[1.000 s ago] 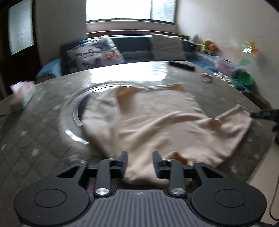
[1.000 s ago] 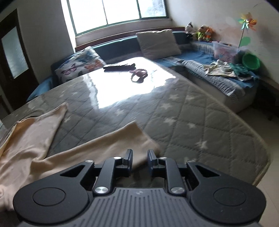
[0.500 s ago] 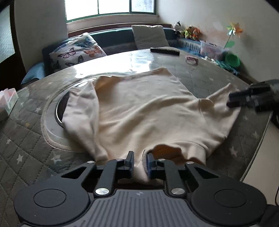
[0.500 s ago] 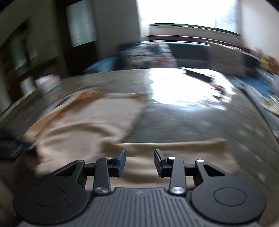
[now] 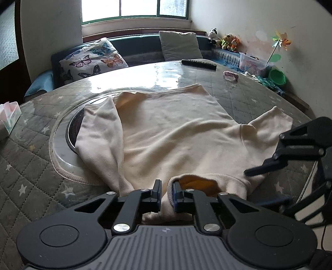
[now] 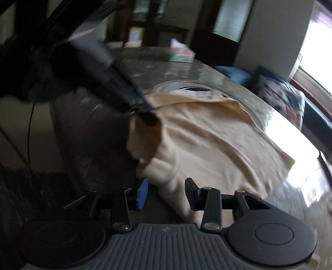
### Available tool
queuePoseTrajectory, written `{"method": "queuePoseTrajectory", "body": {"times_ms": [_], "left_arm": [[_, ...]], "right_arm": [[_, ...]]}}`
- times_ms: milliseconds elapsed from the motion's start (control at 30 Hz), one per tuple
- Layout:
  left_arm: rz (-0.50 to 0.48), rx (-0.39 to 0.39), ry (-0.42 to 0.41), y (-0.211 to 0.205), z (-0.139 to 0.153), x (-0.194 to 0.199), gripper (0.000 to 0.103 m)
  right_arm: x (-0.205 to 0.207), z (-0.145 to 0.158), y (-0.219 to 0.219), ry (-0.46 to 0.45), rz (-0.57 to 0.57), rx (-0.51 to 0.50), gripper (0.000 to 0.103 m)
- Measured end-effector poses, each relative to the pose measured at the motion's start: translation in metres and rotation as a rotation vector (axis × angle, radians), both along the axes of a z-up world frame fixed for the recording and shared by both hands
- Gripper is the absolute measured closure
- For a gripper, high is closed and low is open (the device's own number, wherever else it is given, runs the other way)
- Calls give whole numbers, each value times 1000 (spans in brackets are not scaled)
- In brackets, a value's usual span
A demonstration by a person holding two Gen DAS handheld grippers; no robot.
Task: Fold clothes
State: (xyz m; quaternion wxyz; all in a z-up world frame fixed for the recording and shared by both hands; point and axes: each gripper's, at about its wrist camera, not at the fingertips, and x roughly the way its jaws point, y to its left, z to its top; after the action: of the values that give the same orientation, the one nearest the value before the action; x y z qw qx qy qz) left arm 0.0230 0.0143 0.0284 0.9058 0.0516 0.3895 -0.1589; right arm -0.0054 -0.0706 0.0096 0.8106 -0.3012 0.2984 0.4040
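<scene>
Left tongs (image 5: 166, 194) pinched tight on the collar of the cream long-sleeved sweatshirt (image 5: 174, 133), which lies spread across the middle of the round grey star-quilted counter (image 5: 31, 174). Right tongs (image 6: 166, 193) gape wide at lower centre, fabric between the fingers, gripping nothing. Upper right, a clear plastic box (image 5: 252, 63) holds something pink. Butterfly cushion (image 5: 93, 60) under the window (image 5: 134, 8)

No readable text, brand or number shows in either view. The tissue box (image 5: 9, 116) carries print, but it is too small to read.
</scene>
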Motion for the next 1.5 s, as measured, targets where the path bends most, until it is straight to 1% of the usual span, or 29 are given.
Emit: {"method": "queuePoseTrajectory", "body": {"times_ms": [100,233,267,333,400,467,567,633,733,800,867,967,1033,1100,1133,1167,1200,1233,1300,1433,1500], "left_arm": [[-1,4,1,0,0,1,91],[-13,1,-1,0,1,-1,94],[-16,1,-2,0,1,-2,94],[-31,5,-8,0,3,-5,97],[-55,10,-18,-1,5,-11,98],[-89,23,-28,-3,7,-20,98],[-142,37,-16,-6,3,-29,98],[-175,55,12,-9,-5,-35,98],[-196,72,43,-9,-10,-38,97],[-199,59,42,-5,-4,-38,95],[-194,38,19,0,5,-35,94],[-166,9,-24,5,18,-25,94],[-110,11,-49,6,22,-12,94],[-43,-8,-52,9,22,8,94],[-5,-16,-47,10,22,19,92],[28,-20,-44,11,21,29,89],[63,-22,-45,12,20,40,81],[101,-18,-52,12,18,52,71],[166,7,-74,11,17,75,65],[229,39,-95,5,11,118,55],[251,64,-97,2,7,136,55]], "right_arm": [[-7,-4,8,-33,59,-26,64],[-13,-8,14,-64,108,-38,69],[-13,-9,14,-67,107,-41,80],[-10,-10,14,-58,98,-26,94],[-11,-3,9,-59,91,-6,98],[-11,6,2,-38,86,14,99],[-10,14,-6,7,84,26,99],[-12,8,-7,35,88,12,99],[-13,-2,-7,72,103,-21,98],[-14,1,-10,95,114,-15,97],[-8,11,-16,127,110,19,95],[6,28,-25,156,68,93,95],[21,34,-31,148,11,137,95],[33,32,-30,121,-34,138,94],[40,30,-29,118,-55,137,92],[46,27,-28,122,-77,139,91],[53,23,-28,127,-97,140,91],[57,21,-27,130,-111,139,91],[65,14,-26,148,-136,143,90],[72,3,-24,174,-139,149,80],[72,-1,-24,178,-138,144,79]]}}
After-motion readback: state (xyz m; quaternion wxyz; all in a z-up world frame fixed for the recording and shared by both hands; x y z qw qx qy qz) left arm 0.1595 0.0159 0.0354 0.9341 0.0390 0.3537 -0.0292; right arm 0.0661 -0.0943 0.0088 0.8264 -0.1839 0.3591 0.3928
